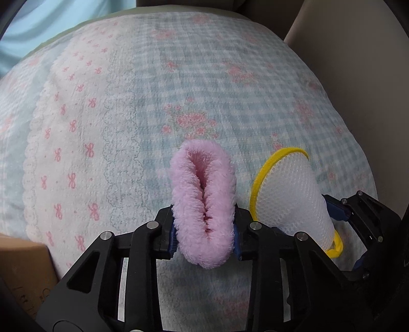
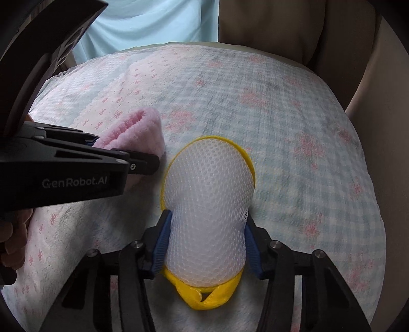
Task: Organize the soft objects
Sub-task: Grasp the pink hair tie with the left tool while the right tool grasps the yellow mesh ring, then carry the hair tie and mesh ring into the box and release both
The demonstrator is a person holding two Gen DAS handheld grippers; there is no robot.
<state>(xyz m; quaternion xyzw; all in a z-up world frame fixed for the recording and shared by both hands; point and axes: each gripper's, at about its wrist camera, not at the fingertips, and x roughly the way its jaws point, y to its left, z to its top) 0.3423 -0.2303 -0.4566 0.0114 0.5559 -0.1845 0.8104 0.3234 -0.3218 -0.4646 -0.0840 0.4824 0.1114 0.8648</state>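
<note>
My left gripper [image 1: 203,231] is shut on a folded fluffy pink cloth [image 1: 203,194], held above the bed; the cloth also shows in the right wrist view [image 2: 135,132] with the left gripper [image 2: 143,159] beside it. My right gripper [image 2: 206,245] is shut on a white mesh sponge with yellow trim [image 2: 208,194], squeezing its middle. In the left wrist view the sponge [image 1: 291,191] and the right gripper's fingers [image 1: 337,210] are just to the right of the pink cloth.
A quilt [image 1: 179,89] with blue checks, pink flowers and bows covers the bed under both grippers. A brown cardboard box [image 1: 23,270] sits at the lower left. A light blue curtain [image 2: 153,23] hangs behind the bed. Beige furniture [image 1: 358,63] stands to the right.
</note>
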